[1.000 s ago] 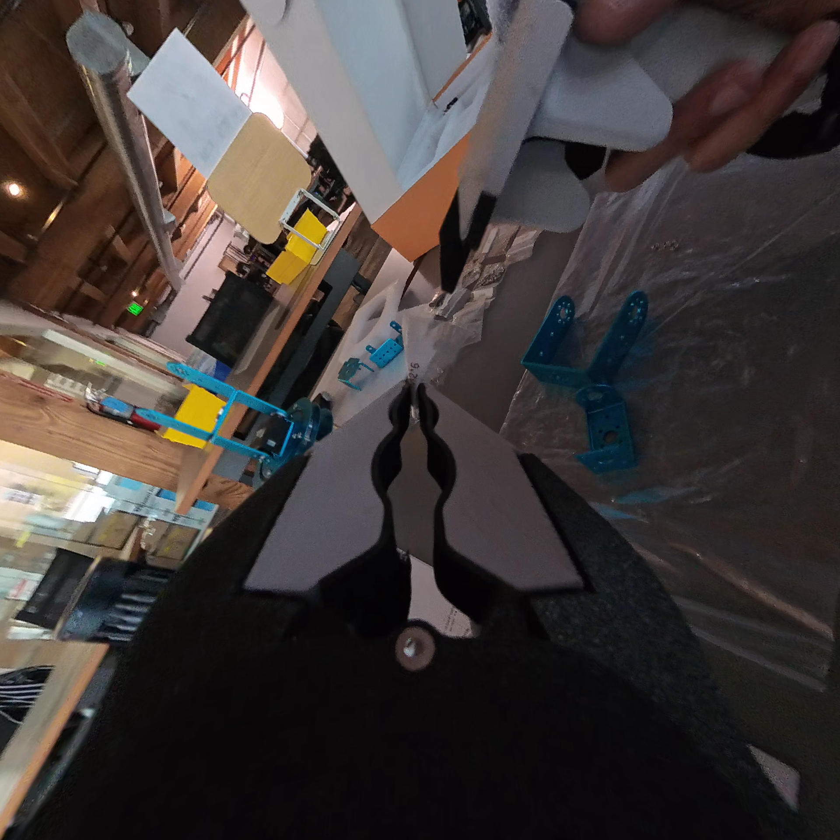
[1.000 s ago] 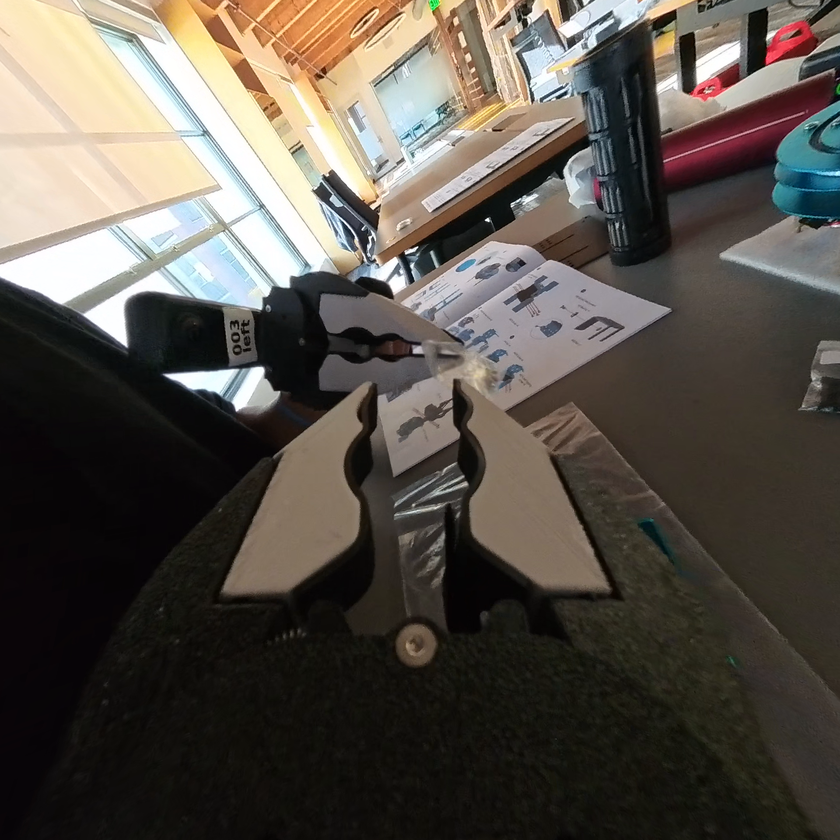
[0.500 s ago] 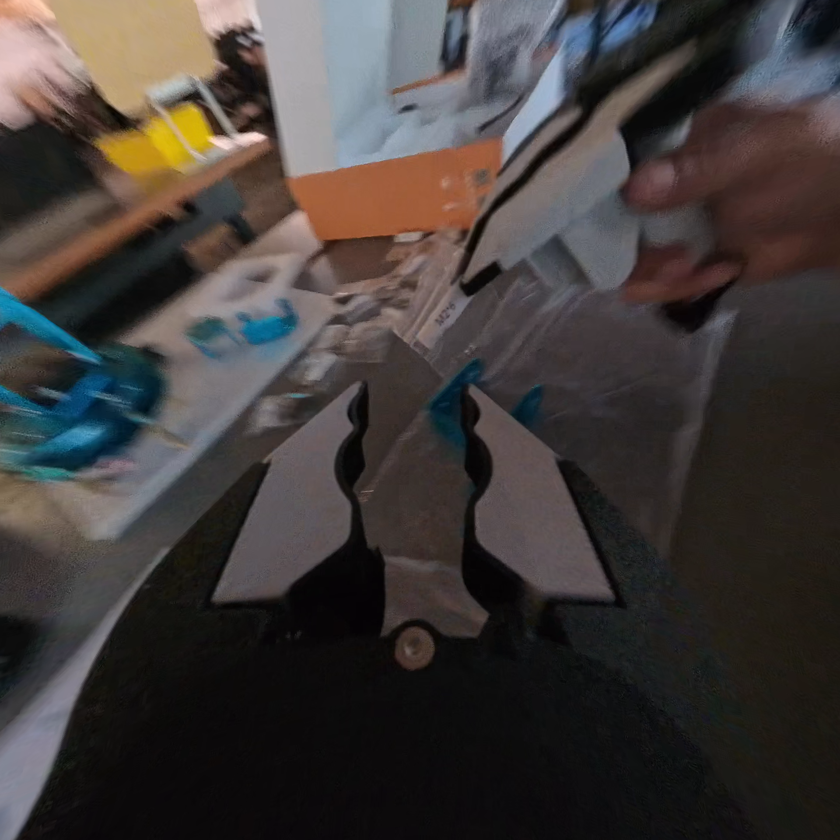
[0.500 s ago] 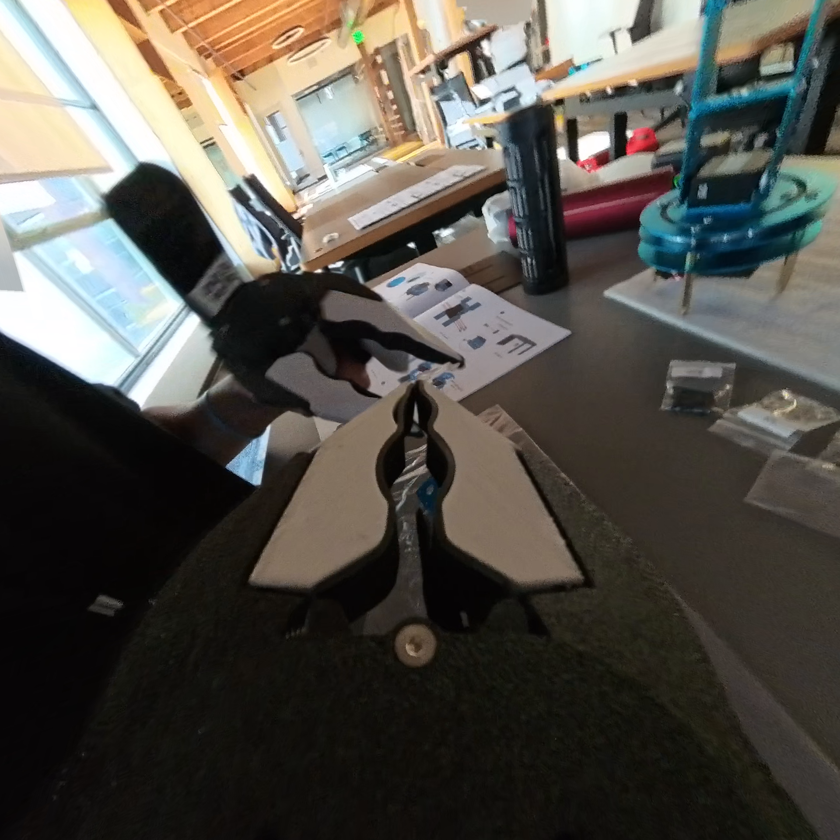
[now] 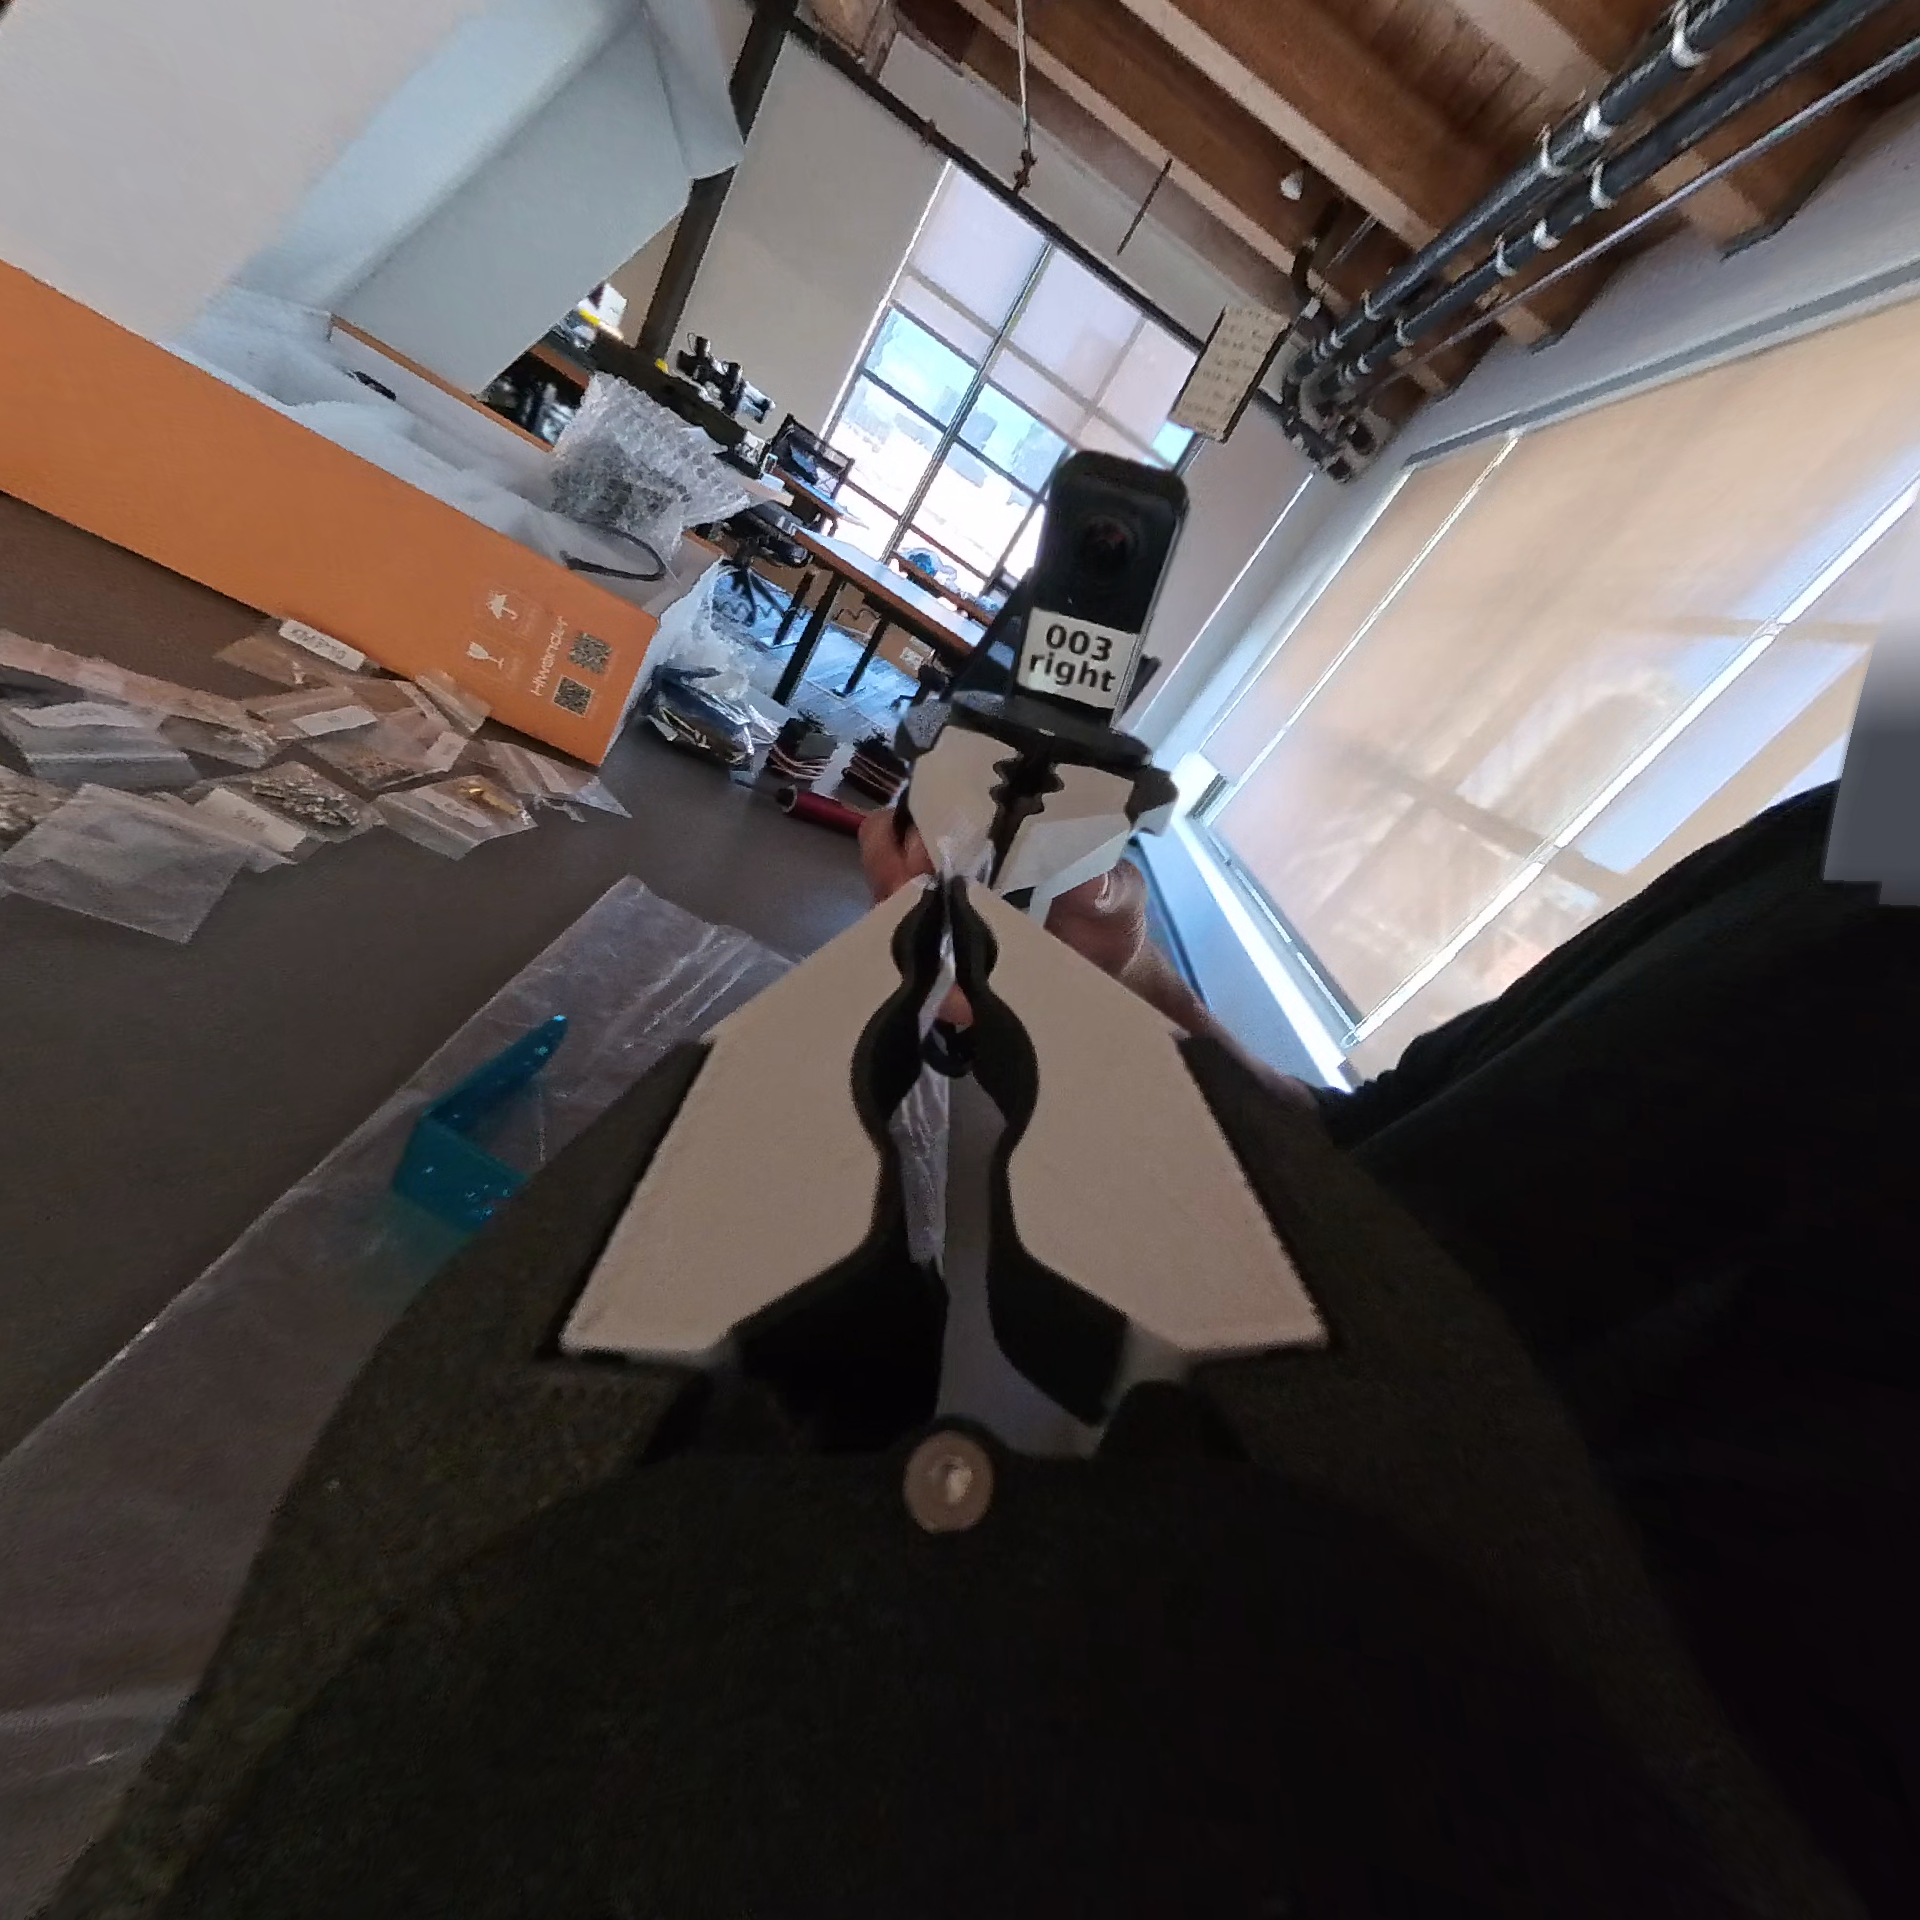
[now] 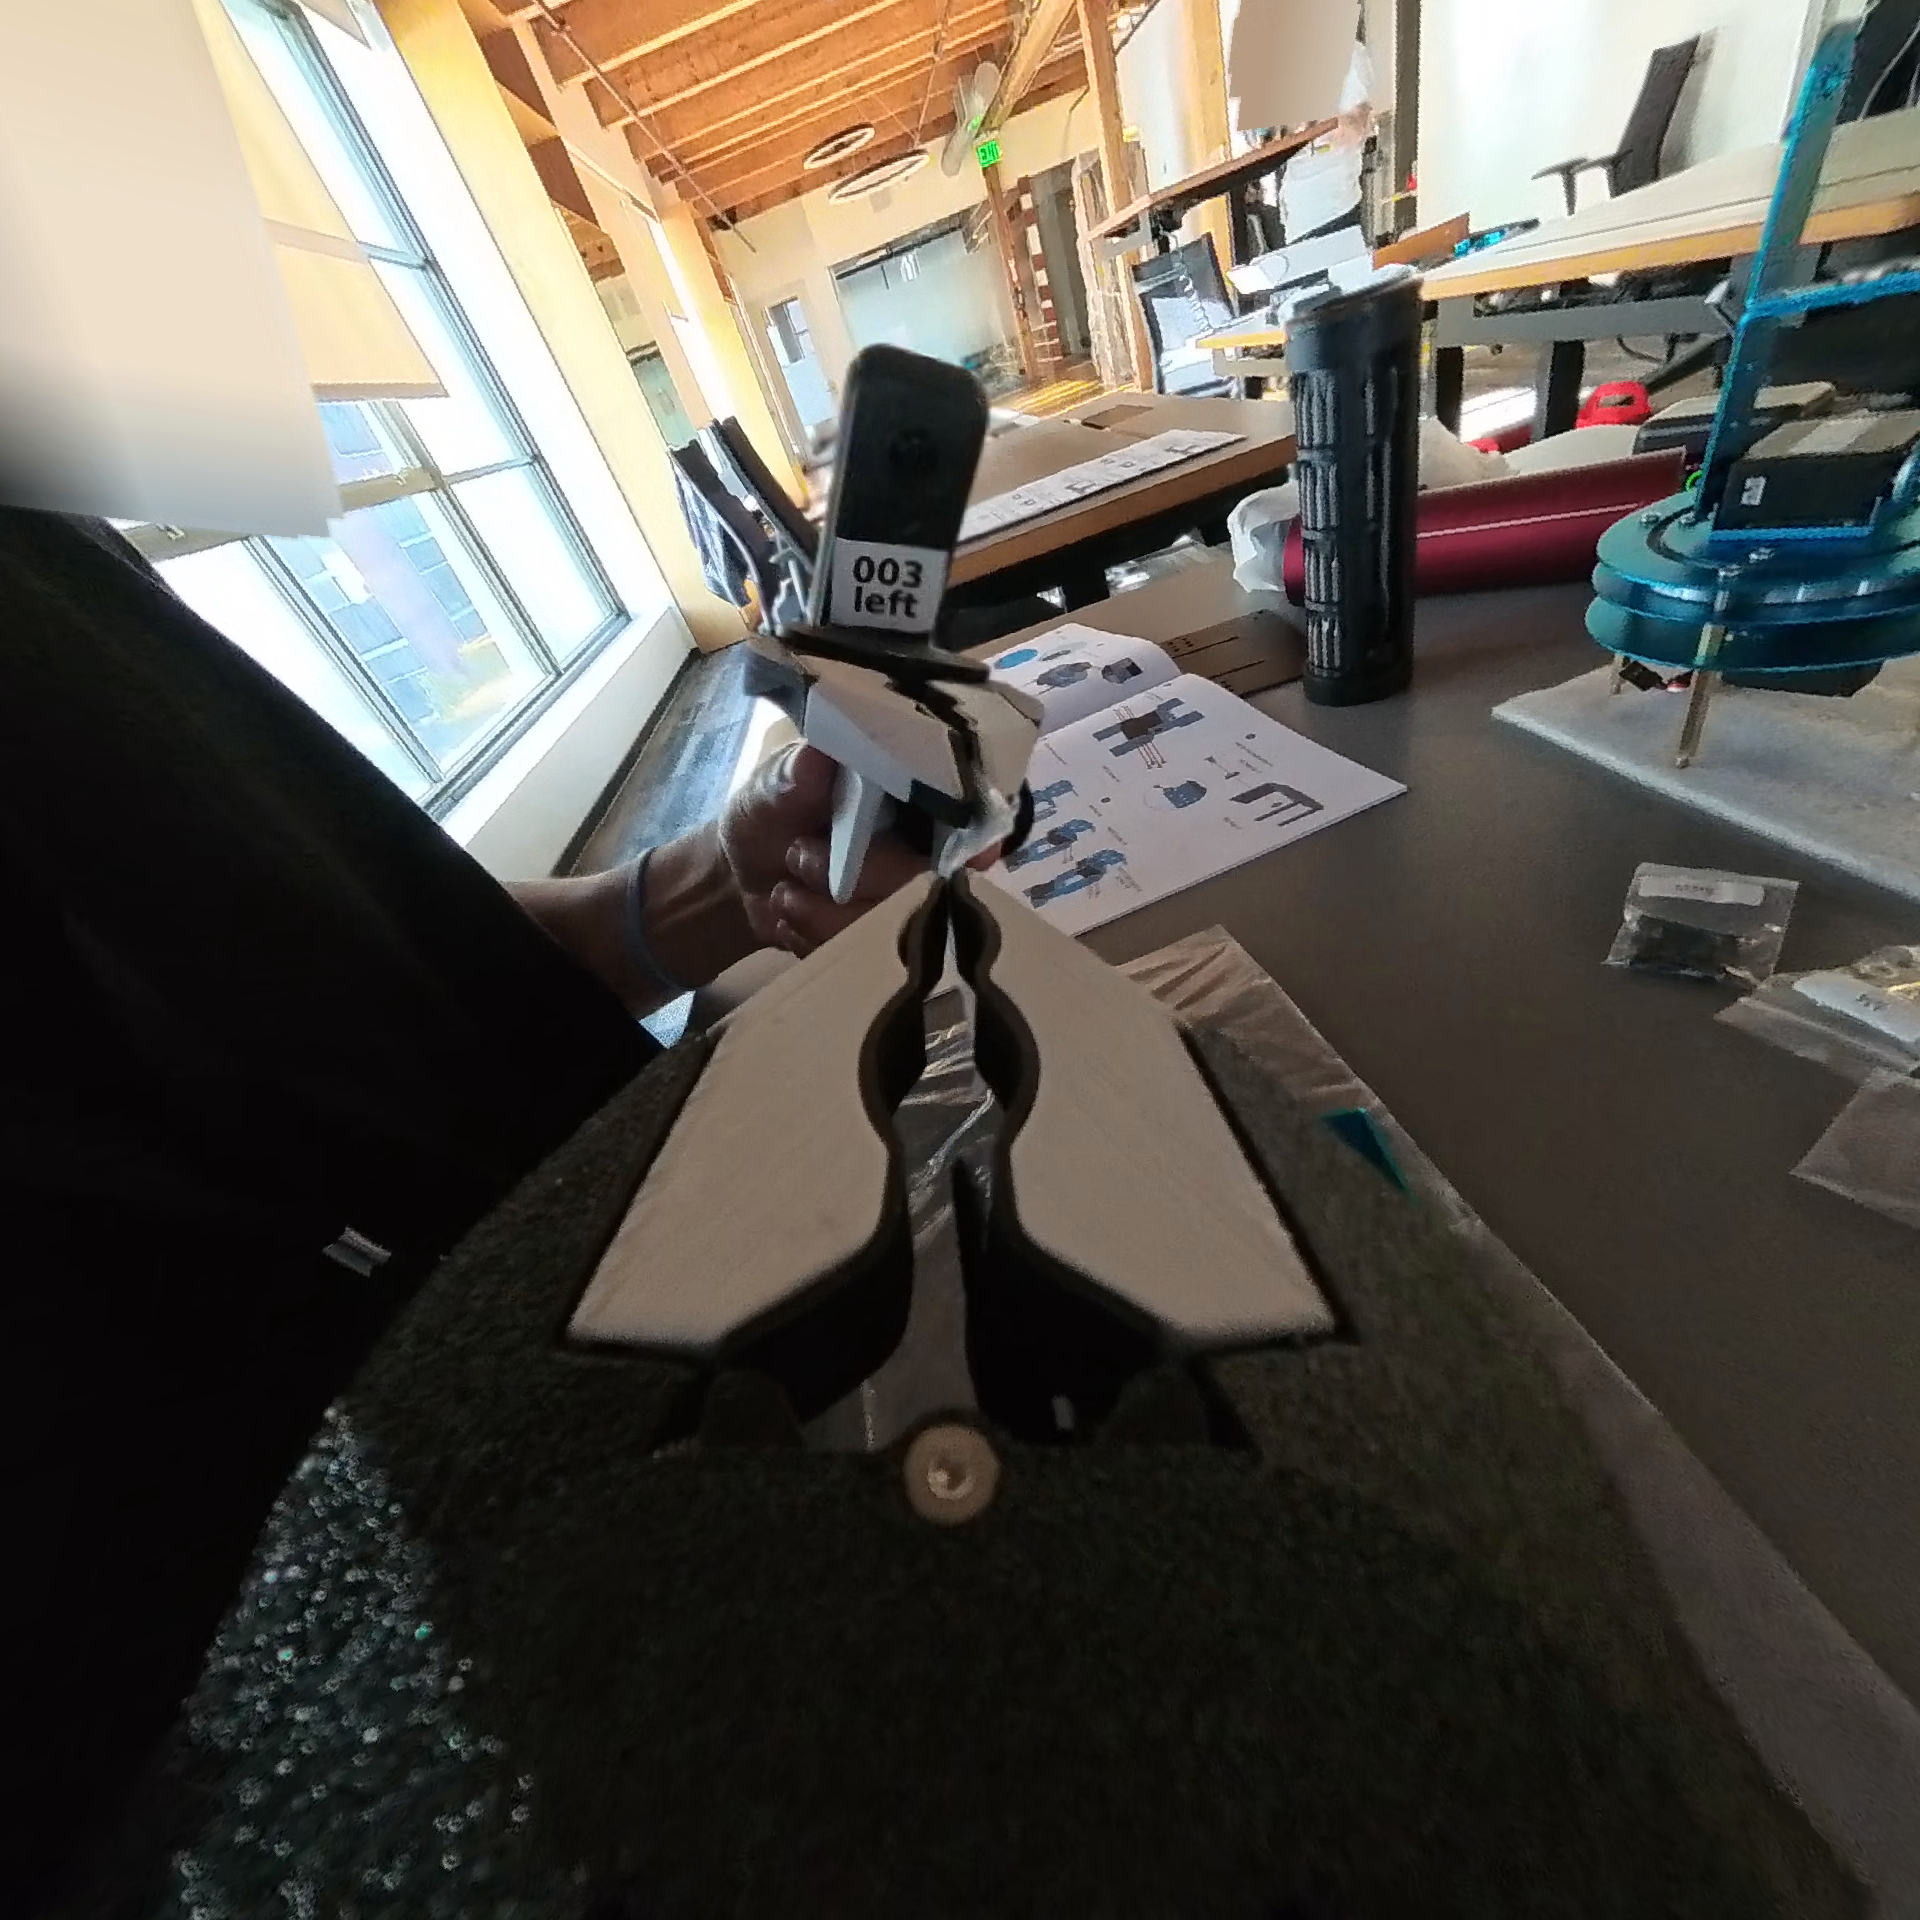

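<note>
Clear plastic bag (image 5: pixel 932 1049) pinched between both closed tools — left tool (image 5: pixel 948 906), right tool (image 6: pixel 948 888) — tips nearly touching, raised above table (image 6: pixel 1455 935).

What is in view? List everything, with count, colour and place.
orange box: one, orange, far left of the table
hardware bags: several, clear, in front of the box
bracket: one, blue, on the large plastic sheet
booklet: one, white with blue drawings, open on the table
tumbler: one, black, upright behind the booklet
round assembly: one, blue, far right on a white board
cylinder: one, red, lying behind the tumbler
small bag: one, clear, pinched between both grippers
left gripper: shut on the small bag
right gripper: shut on the small bag
</note>
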`<act>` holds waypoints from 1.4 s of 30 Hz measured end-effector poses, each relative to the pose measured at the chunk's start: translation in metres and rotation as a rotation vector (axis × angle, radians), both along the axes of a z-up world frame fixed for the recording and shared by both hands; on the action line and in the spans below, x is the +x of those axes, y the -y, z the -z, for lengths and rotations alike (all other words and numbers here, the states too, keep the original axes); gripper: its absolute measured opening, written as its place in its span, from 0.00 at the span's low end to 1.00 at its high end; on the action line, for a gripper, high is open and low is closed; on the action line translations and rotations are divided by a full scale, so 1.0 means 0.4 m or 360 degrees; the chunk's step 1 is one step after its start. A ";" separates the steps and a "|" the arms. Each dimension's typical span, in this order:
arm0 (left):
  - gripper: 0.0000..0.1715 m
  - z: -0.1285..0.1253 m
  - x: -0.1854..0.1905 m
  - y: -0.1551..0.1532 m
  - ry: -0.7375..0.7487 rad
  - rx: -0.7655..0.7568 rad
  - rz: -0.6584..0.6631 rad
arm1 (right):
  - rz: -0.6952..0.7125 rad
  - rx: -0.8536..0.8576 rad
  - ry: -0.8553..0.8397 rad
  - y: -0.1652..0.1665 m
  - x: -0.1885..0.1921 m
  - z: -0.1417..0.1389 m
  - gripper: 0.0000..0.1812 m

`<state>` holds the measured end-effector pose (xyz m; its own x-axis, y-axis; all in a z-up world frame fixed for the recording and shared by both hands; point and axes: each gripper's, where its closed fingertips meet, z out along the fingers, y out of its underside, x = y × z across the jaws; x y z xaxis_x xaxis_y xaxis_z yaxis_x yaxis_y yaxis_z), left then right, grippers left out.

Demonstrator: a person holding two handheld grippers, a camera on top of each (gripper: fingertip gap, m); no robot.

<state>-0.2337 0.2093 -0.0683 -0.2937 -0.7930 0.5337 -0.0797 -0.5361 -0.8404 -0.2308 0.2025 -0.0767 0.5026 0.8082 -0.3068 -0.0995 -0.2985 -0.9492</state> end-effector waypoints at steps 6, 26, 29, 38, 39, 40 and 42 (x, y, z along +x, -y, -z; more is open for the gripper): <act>0.00 -0.005 -0.003 0.020 0.0026 0.0198 0.0006 | -0.0017 -0.0097 -0.0090 0.001 0.021 -0.004 0.10; 0.00 0.022 -0.004 0.028 -0.0038 0.0302 -0.0038 | -0.0048 -0.0055 -0.0064 0.013 0.023 -0.018 0.03; 0.00 0.023 -0.006 0.031 -0.0045 0.0336 -0.0037 | -0.0044 -0.0068 -0.0048 0.012 0.025 -0.015 0.01; 0.00 0.033 -0.003 0.028 -0.0066 0.0366 -0.0087 | -0.0083 -0.0035 -0.0042 0.025 0.005 -0.012 0.00; 0.00 0.033 -0.004 0.024 -0.0059 0.0354 -0.0097 | -0.0085 -0.0034 -0.0023 0.028 -0.002 -0.006 0.00; 0.00 0.032 -0.005 0.023 -0.0053 0.0345 -0.0097 | -0.0077 -0.0039 -0.0011 0.027 -0.006 0.000 0.00; 0.00 0.032 -0.008 0.018 -0.0047 0.0358 -0.0105 | -0.0077 -0.0060 0.0002 0.028 -0.006 0.009 0.02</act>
<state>-0.2369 0.2022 -0.0809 -0.2240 -0.9099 0.3491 -0.0771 -0.3405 -0.9371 -0.2330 0.1915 -0.0803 0.4636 0.8195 -0.3370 -0.0831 -0.3385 -0.9373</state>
